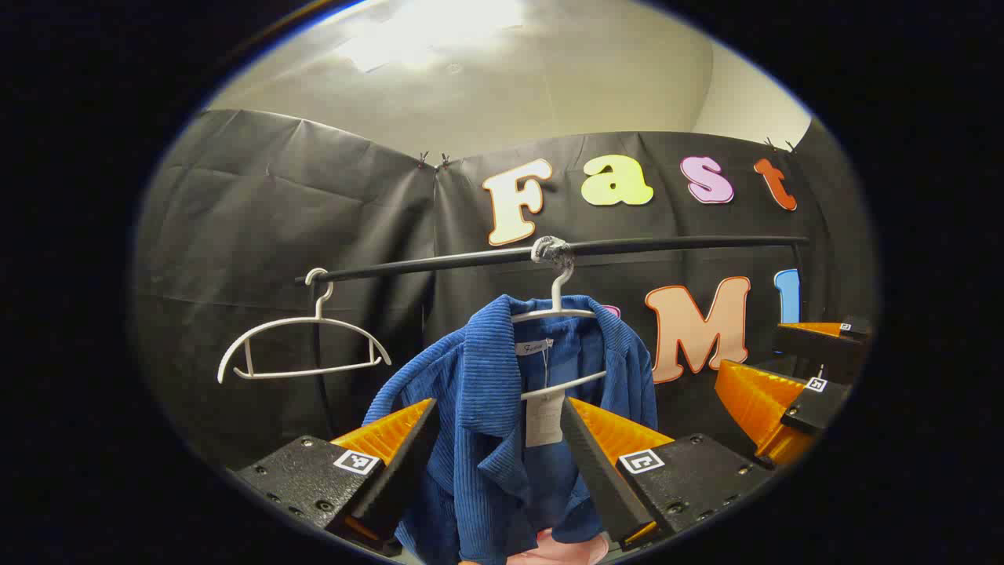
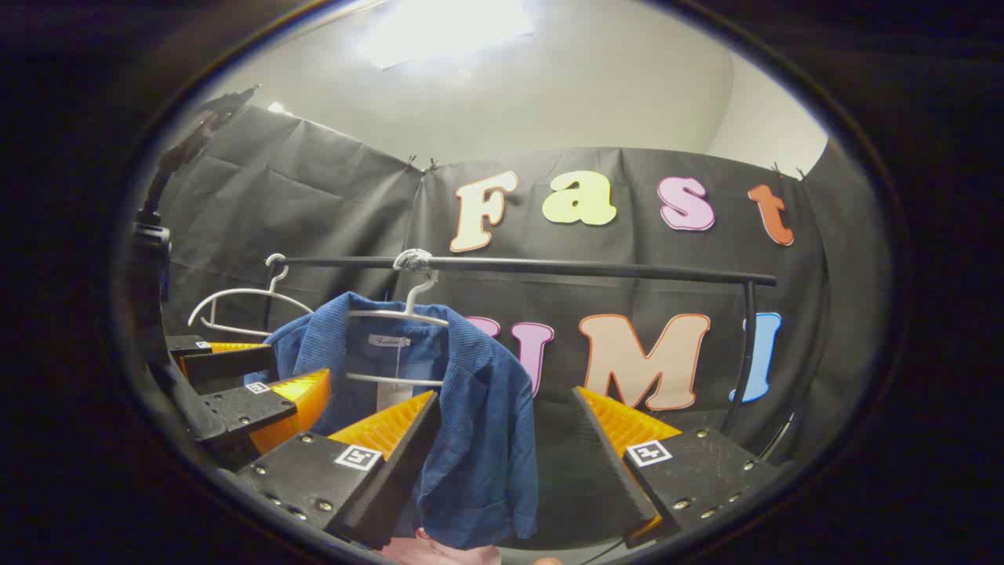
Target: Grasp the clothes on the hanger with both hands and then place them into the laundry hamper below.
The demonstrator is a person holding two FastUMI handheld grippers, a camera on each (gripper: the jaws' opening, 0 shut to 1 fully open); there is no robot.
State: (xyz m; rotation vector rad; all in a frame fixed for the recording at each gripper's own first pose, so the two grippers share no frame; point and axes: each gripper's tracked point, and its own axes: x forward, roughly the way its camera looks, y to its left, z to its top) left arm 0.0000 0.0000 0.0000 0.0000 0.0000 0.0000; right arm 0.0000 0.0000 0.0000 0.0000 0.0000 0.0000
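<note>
blue jacket (image 1: 502, 392) hanging vertically, collar up

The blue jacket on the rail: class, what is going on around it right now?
A person holds a gripper in each hand in front of a blue jacket that hangs on a white hanger from a black rail. The left gripper is open with the jacket's front between its fingers, not yet pinched. The right gripper is open too, at the jacket's other edge. An empty hanger hangs beside it.
</note>
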